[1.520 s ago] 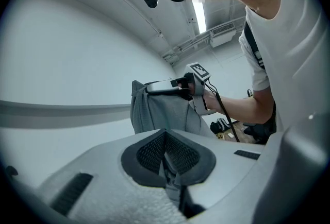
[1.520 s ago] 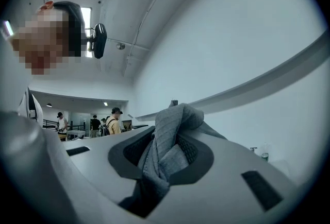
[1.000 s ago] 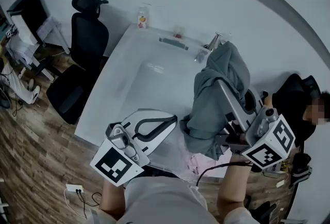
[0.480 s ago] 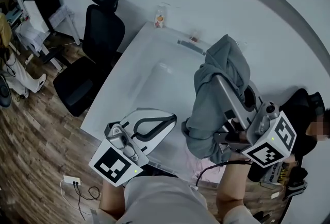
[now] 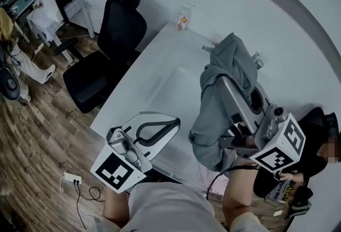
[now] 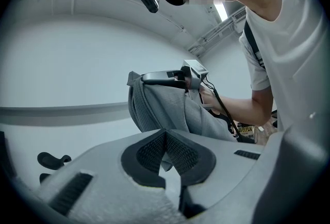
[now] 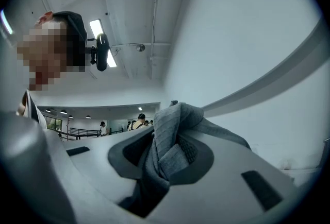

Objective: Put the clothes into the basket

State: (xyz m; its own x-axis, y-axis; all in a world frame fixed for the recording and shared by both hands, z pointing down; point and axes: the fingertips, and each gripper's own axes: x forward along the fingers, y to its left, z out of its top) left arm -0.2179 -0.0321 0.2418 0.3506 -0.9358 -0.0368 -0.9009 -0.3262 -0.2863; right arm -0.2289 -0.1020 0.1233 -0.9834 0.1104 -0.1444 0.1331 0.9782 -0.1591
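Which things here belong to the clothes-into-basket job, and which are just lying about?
Job: grey garment; right gripper, its jaws clamped on it.
Lying about: black office chair; bottle on the white table; power strip on the floor.

A grey knit garment is held over the white table at three o'clock; a black office chair is placed at ten.

L hand-held gripper shut, R hand-held gripper clamped on grey garment.
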